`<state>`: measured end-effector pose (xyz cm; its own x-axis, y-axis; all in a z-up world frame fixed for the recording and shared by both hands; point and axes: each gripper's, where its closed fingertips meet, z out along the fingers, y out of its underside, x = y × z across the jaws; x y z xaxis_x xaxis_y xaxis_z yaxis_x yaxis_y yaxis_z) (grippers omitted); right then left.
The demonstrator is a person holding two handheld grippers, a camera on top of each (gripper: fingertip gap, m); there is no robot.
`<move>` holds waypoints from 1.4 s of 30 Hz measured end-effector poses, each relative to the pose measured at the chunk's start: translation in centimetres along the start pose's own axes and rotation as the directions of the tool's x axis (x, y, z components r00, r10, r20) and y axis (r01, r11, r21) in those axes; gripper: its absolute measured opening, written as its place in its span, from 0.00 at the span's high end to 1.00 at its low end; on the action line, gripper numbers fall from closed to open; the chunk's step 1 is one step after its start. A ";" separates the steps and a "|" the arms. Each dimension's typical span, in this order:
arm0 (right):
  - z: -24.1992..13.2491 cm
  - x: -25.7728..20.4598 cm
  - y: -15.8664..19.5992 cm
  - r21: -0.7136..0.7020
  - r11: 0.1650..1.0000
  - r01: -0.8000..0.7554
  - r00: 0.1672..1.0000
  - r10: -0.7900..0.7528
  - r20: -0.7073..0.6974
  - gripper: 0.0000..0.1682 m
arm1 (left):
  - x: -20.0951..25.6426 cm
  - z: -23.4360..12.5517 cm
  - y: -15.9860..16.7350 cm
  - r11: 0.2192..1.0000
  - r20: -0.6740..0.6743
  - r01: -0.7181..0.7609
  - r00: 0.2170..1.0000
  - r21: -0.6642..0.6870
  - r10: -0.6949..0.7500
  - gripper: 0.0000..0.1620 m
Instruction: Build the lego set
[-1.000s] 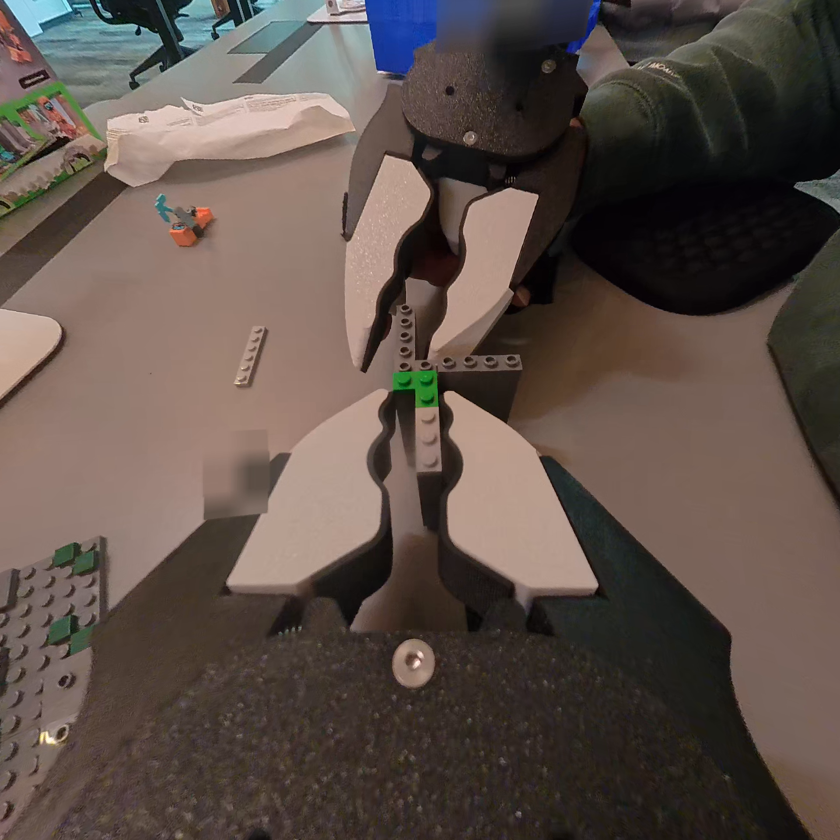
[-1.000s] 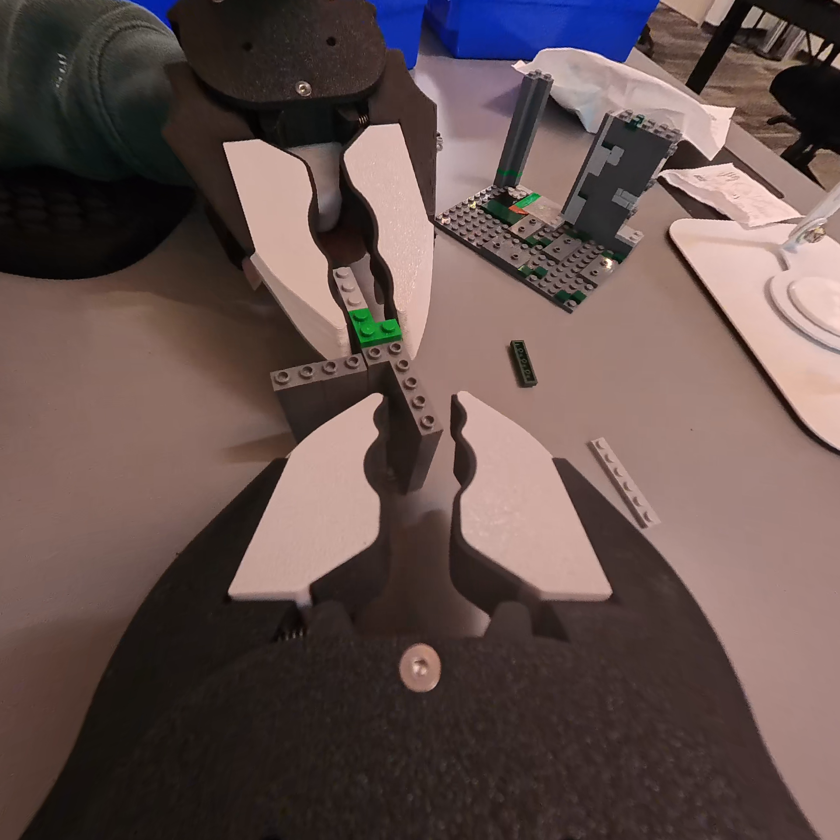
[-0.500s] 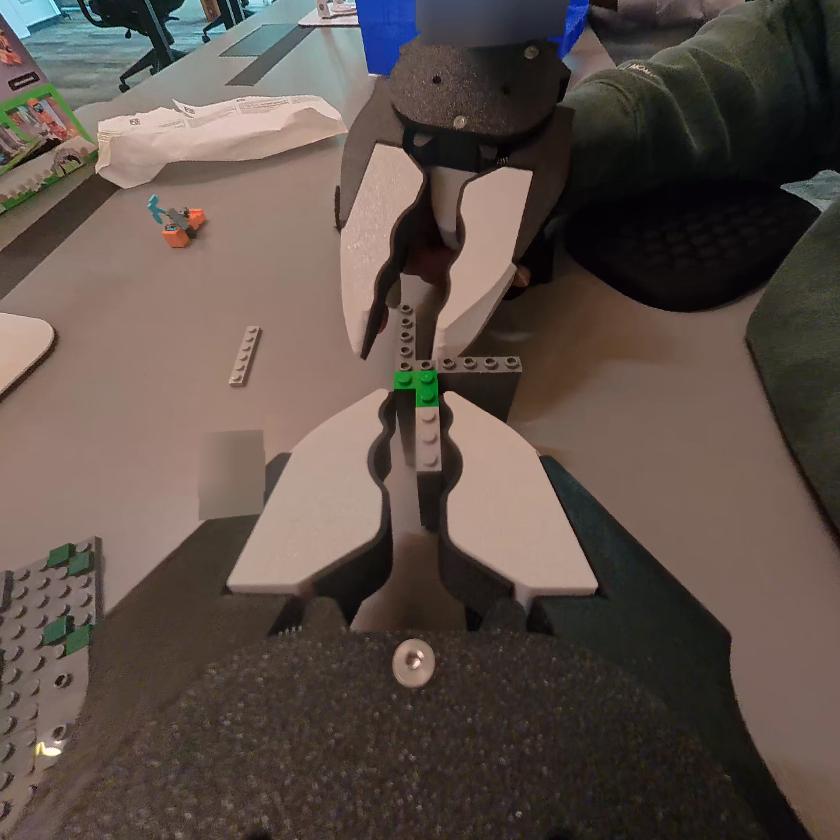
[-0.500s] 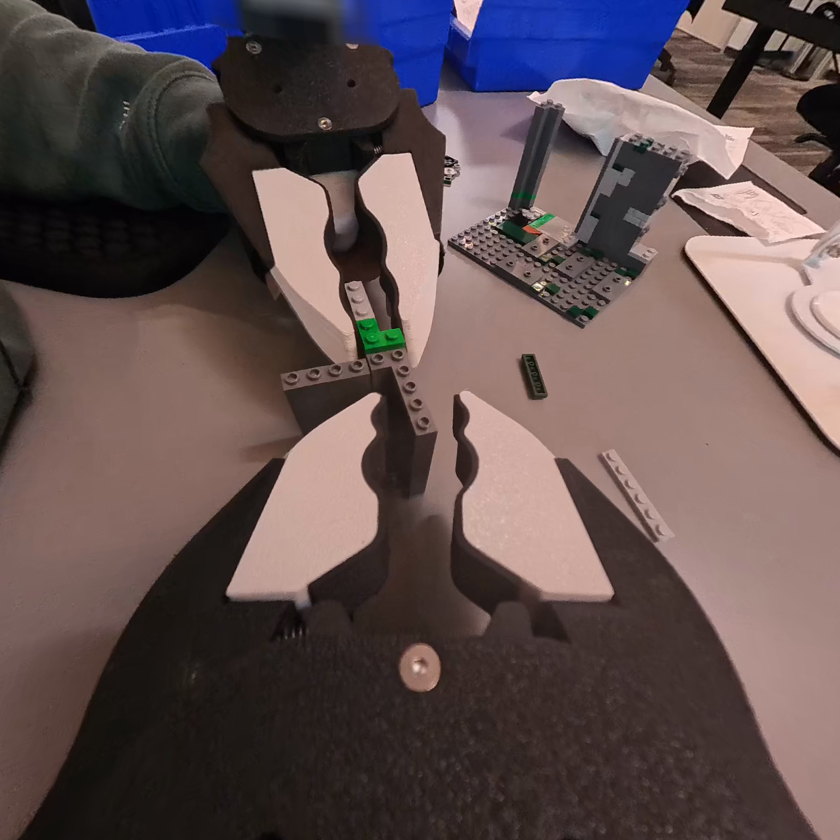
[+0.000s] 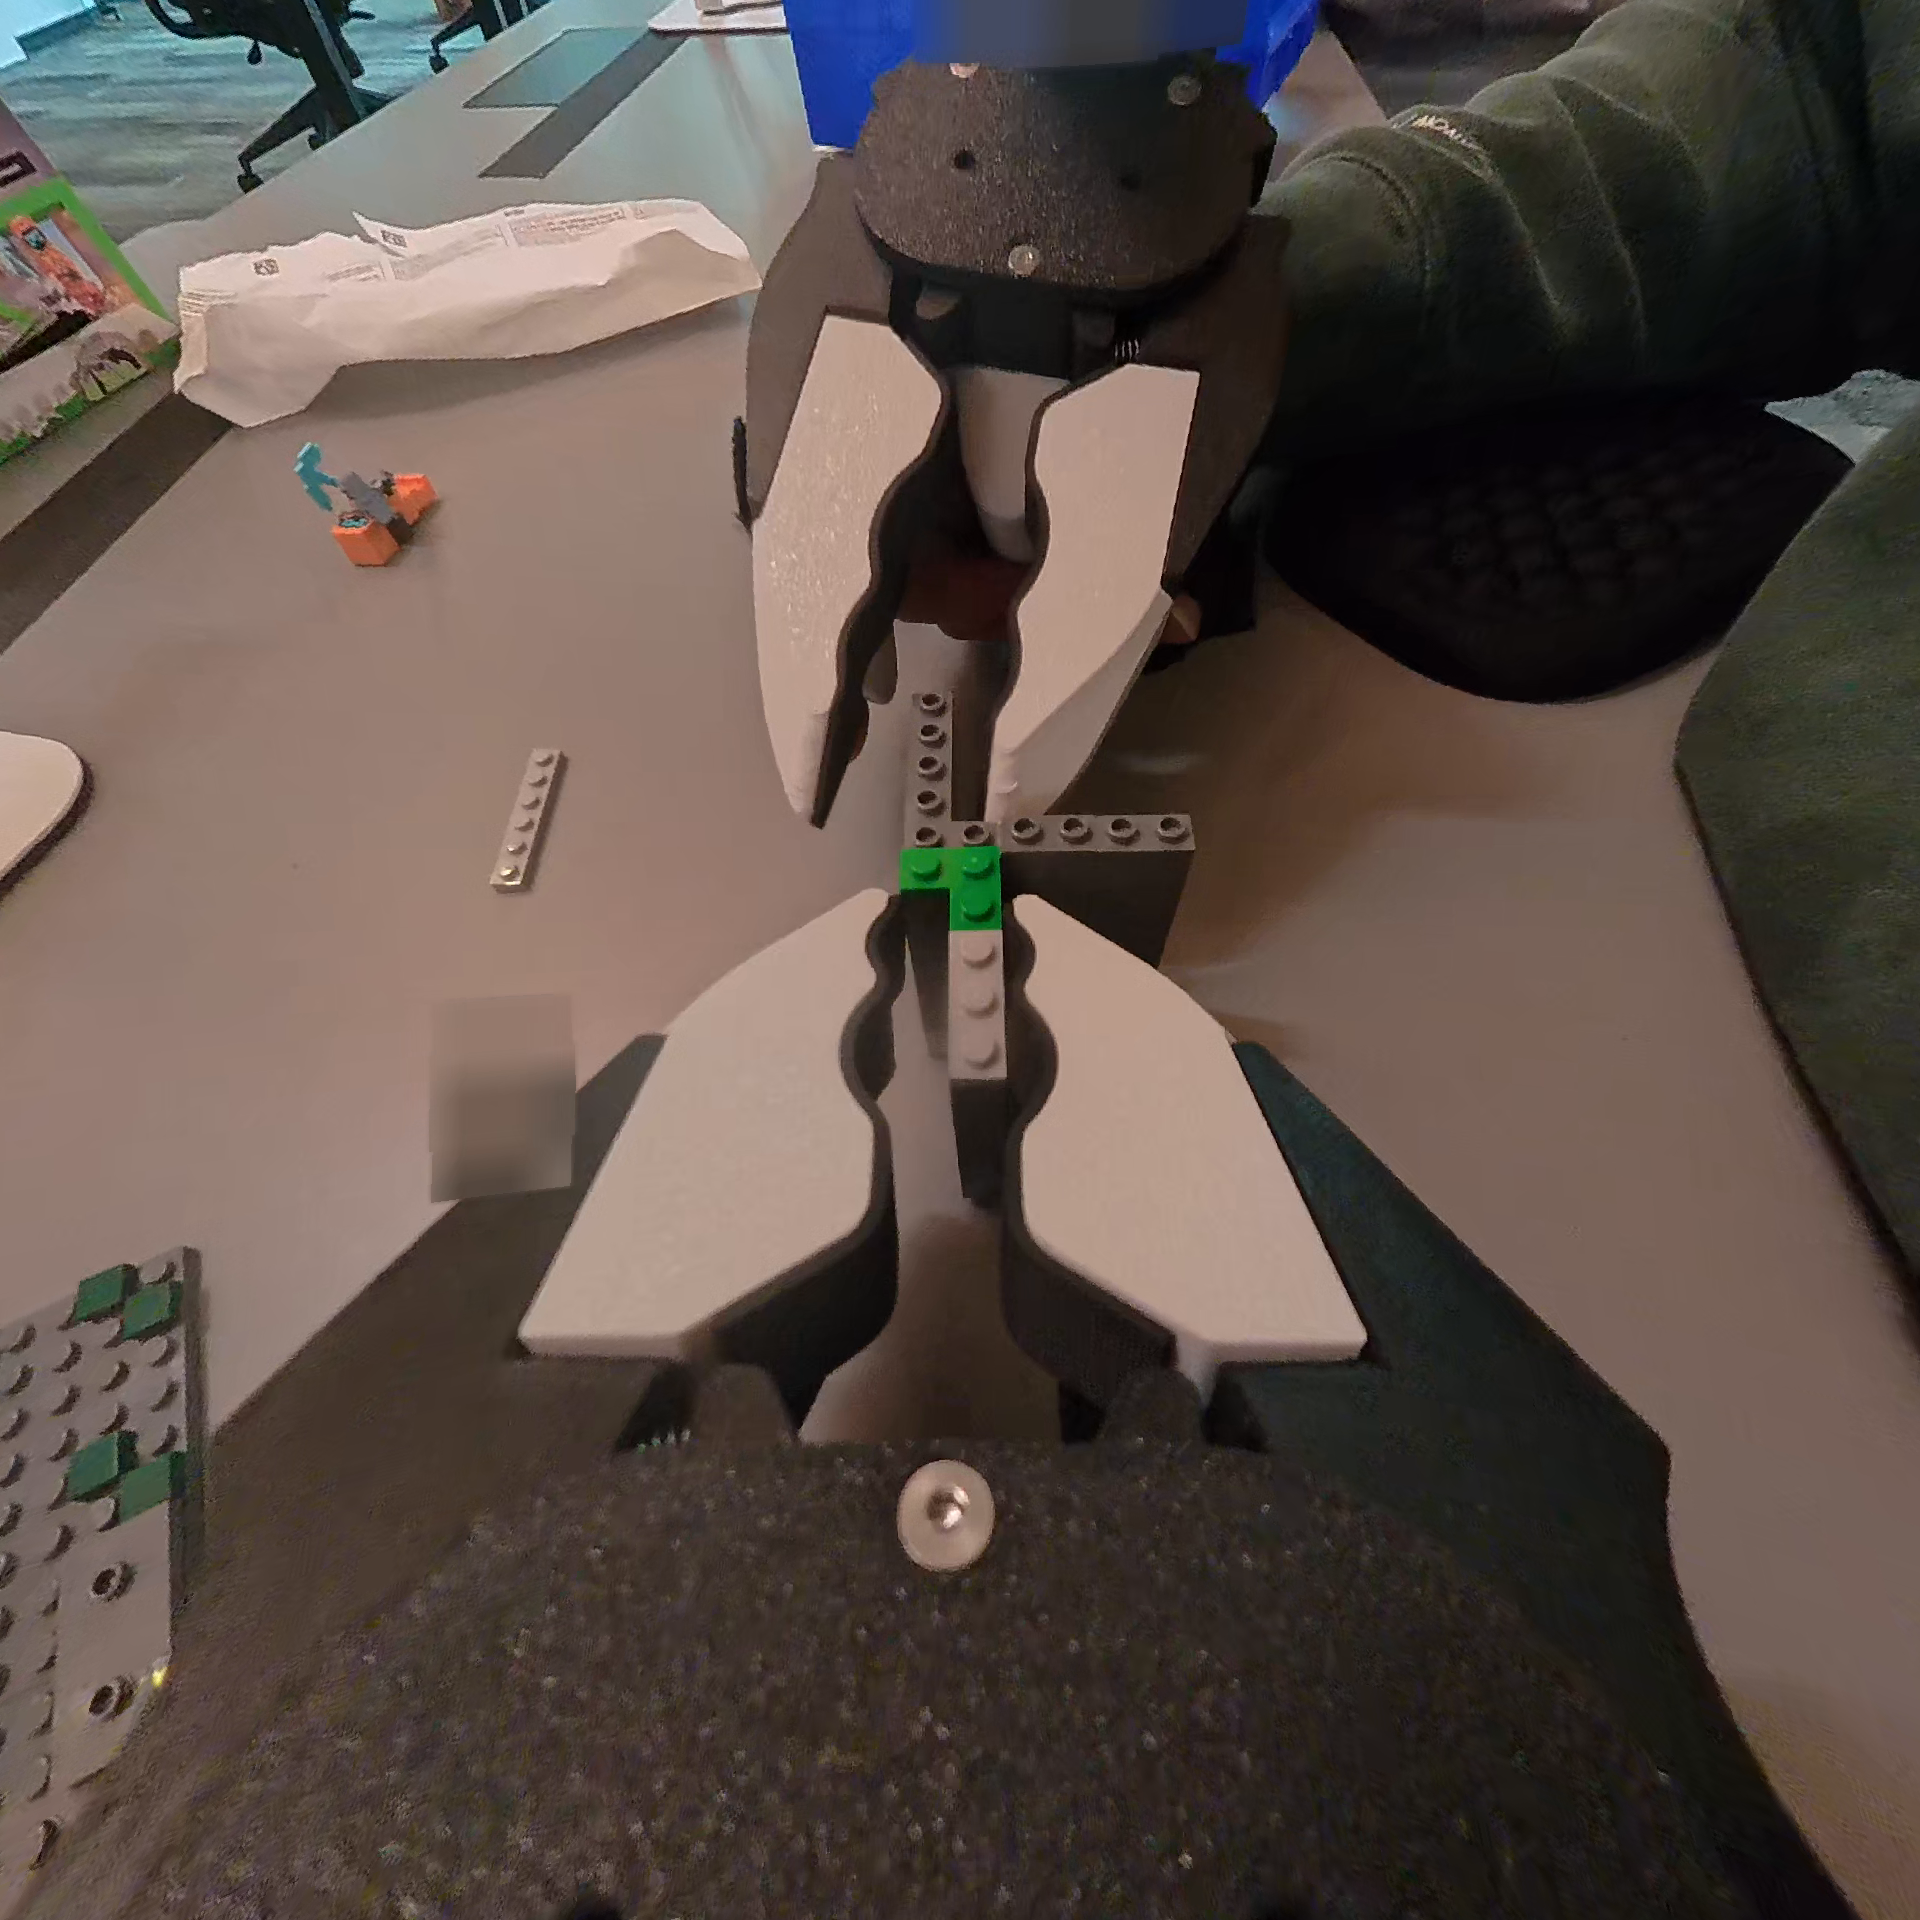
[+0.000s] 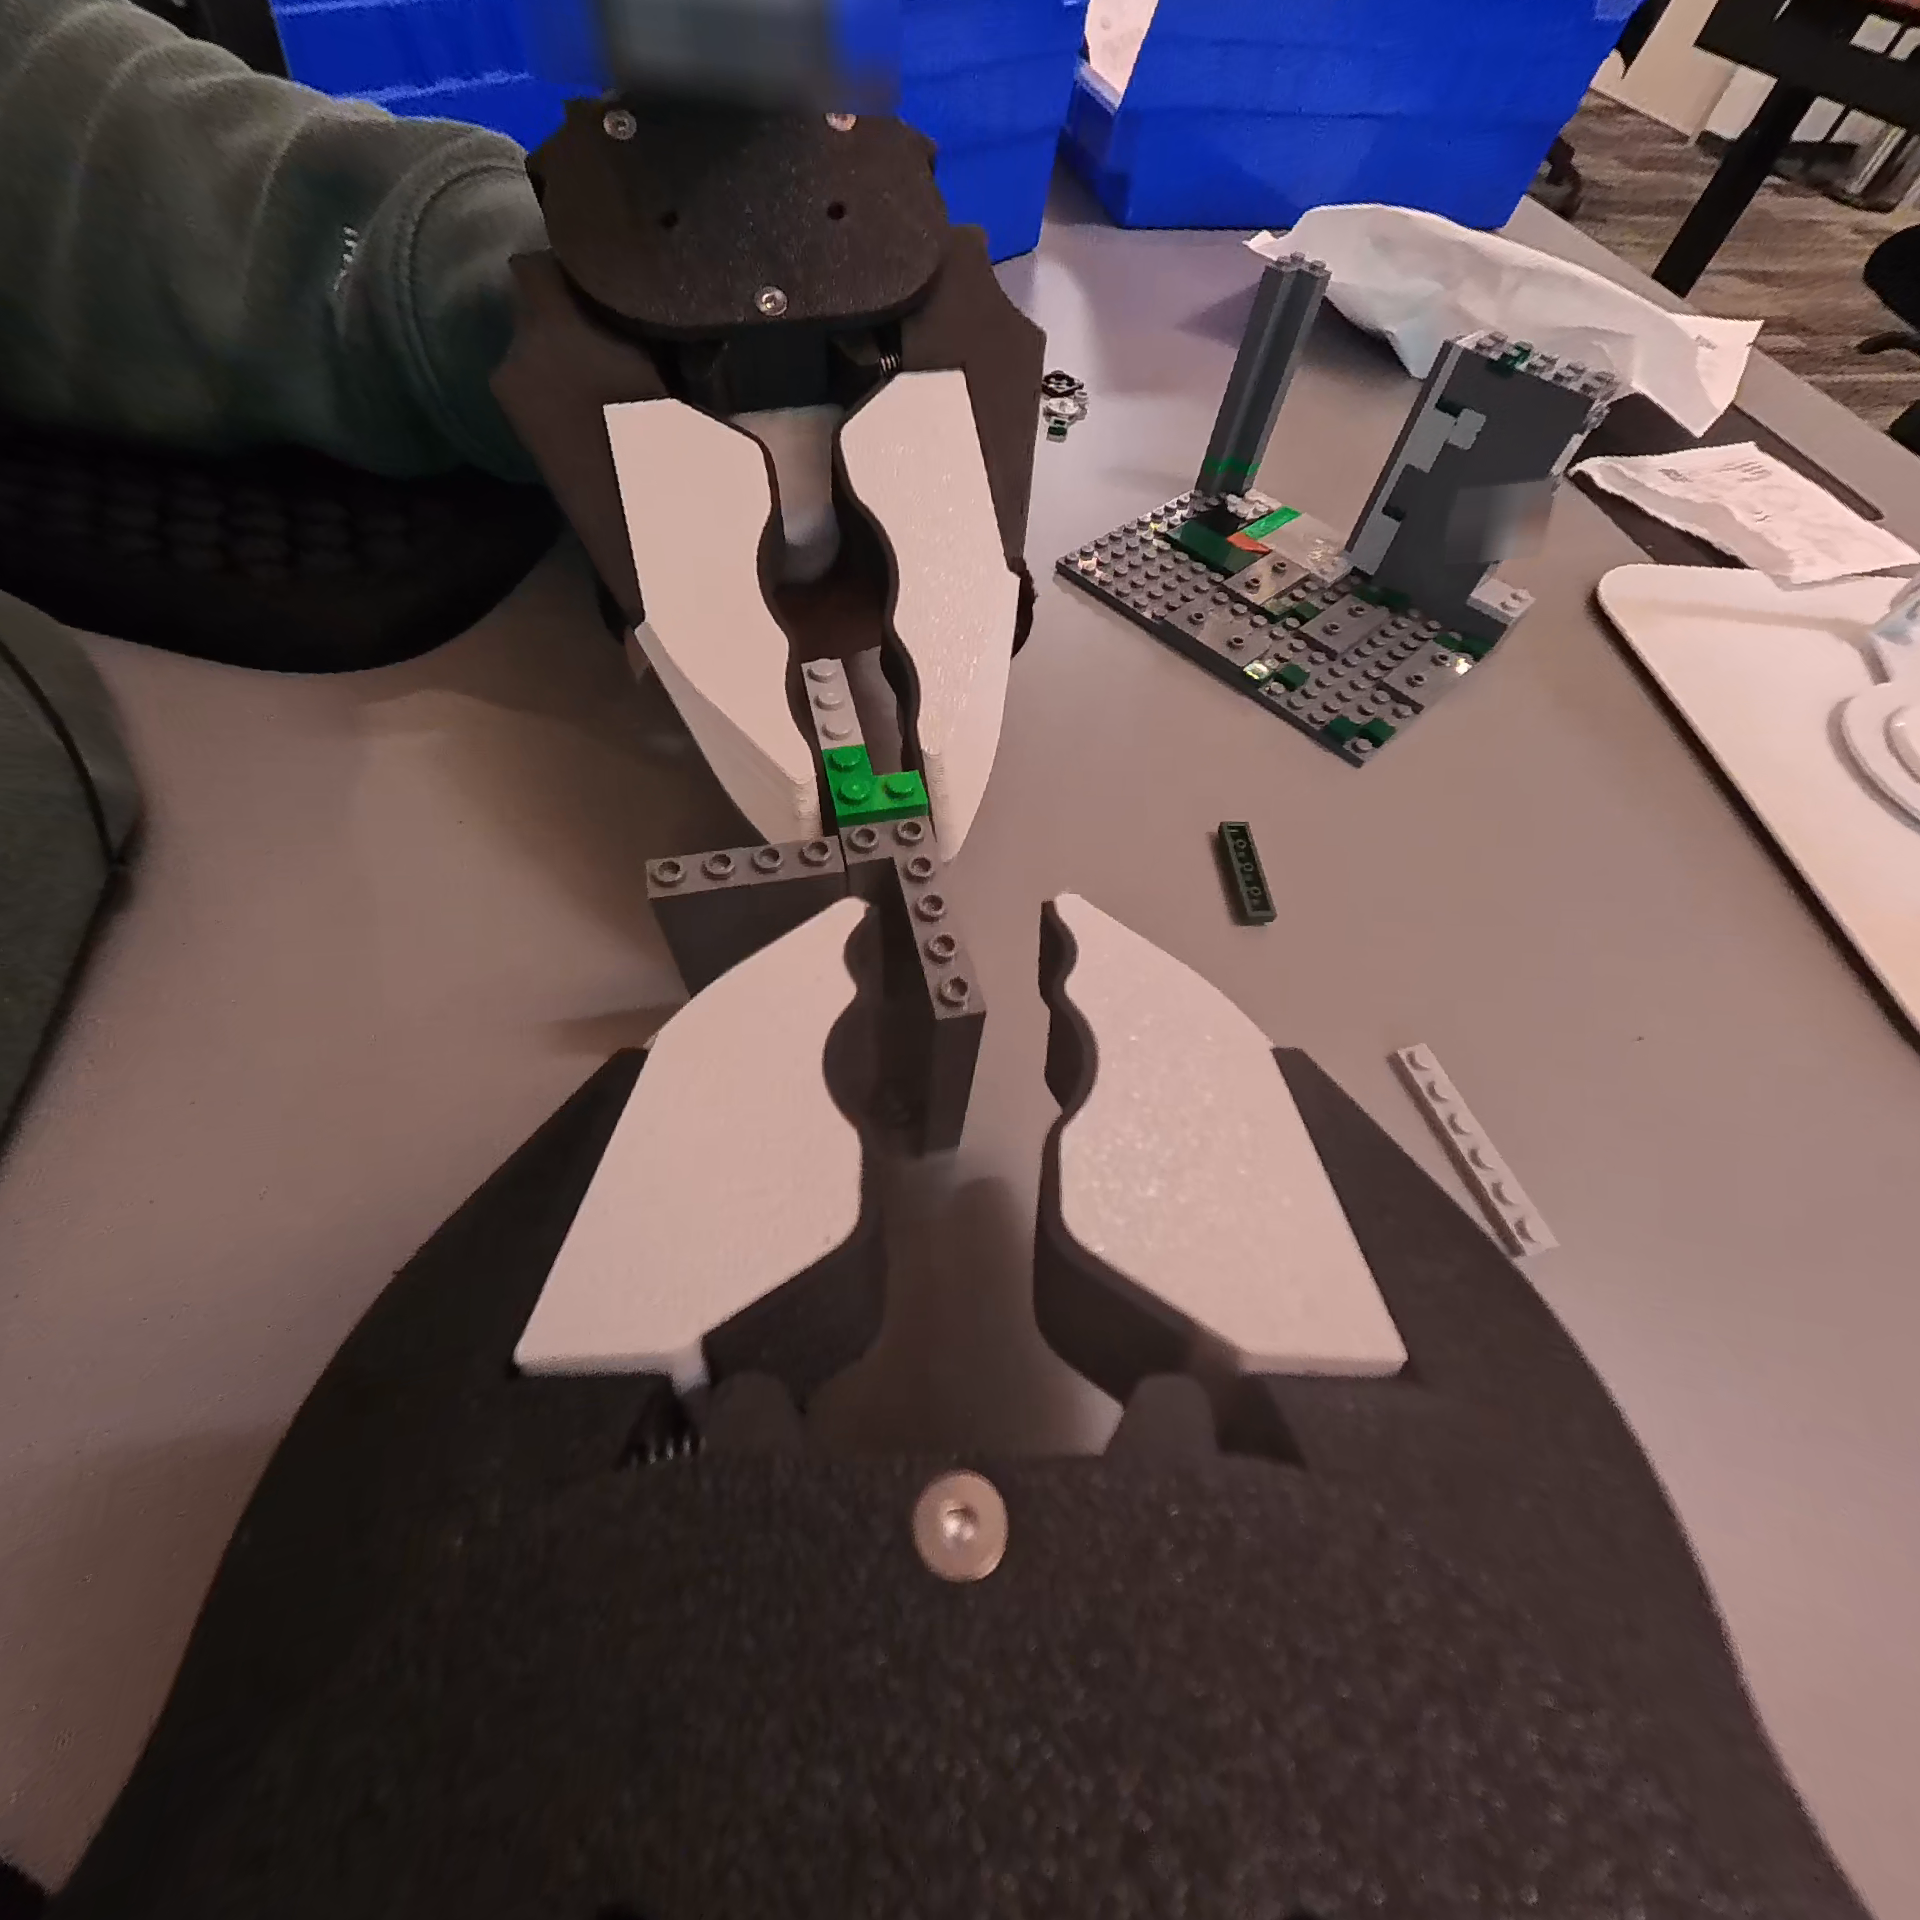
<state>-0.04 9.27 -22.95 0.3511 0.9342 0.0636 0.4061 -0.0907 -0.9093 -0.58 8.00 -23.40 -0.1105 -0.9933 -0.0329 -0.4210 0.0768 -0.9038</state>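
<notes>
A cross-shaped wall assembly of dark grey bricks (image 5: 1091, 836) stands on the table, with a bright green corner plate (image 5: 951, 873) and a light grey plate on top. My left gripper (image 5: 945, 904) is shut on its near arm. My right gripper (image 5: 914, 810) faces it from the far side. In the right wrist view my right gripper (image 6: 956, 904) is open and straddles the dark grey arm (image 6: 940, 945); the left finger touches the arm and the right finger stands apart. The left gripper (image 6: 878, 821) holds the green-topped (image 6: 868, 784) arm opposite.
A grey baseplate (image 6: 1143, 571) with a pillar and a wall stands at the right; its corner shows in the left wrist view (image 5: 94, 1455). On the table lie a dark green tile (image 6: 1247, 871), a light grey plate (image 6: 1475, 1148), an orange figure (image 5: 369, 504) and paper bags (image 5: 468, 281). A white tray (image 6: 1766, 727) and blue bins (image 6: 1299, 104) stand farther off. The tips of both grippers are at nearly the same place. It is some 9 centimeters from my right tips to the dark green tile (image 6: 1247, 871).
The right gripper has tilted up a little, and its right finger stands slightly farther from the dark arm. The left gripper keeps its hold; the assembly has not moved.
</notes>
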 end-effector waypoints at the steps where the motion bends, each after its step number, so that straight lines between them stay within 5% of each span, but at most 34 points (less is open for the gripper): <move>1: 0.0 -0.1 0.1 -0.004 1.000 0.001 1.000 -0.001 0.009 0.83 | 0.0 0.0 0.0 1.000 0.001 0.000 1.000 -0.002 0.000 0.90; 42: -0.2 -1.0 -0.1 -0.009 1.000 0.028 0.999 -0.027 0.041 0.81 | 0.3 -0.5 0.2 0.998 0.013 -0.010 1.000 -0.062 0.010 0.90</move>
<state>-0.20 8.30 -22.84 0.3048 0.9497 0.0712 0.4228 -0.0679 -0.9037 -1.16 7.80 -23.34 -0.1032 -0.9935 -0.0480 -0.4751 0.0916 -0.8752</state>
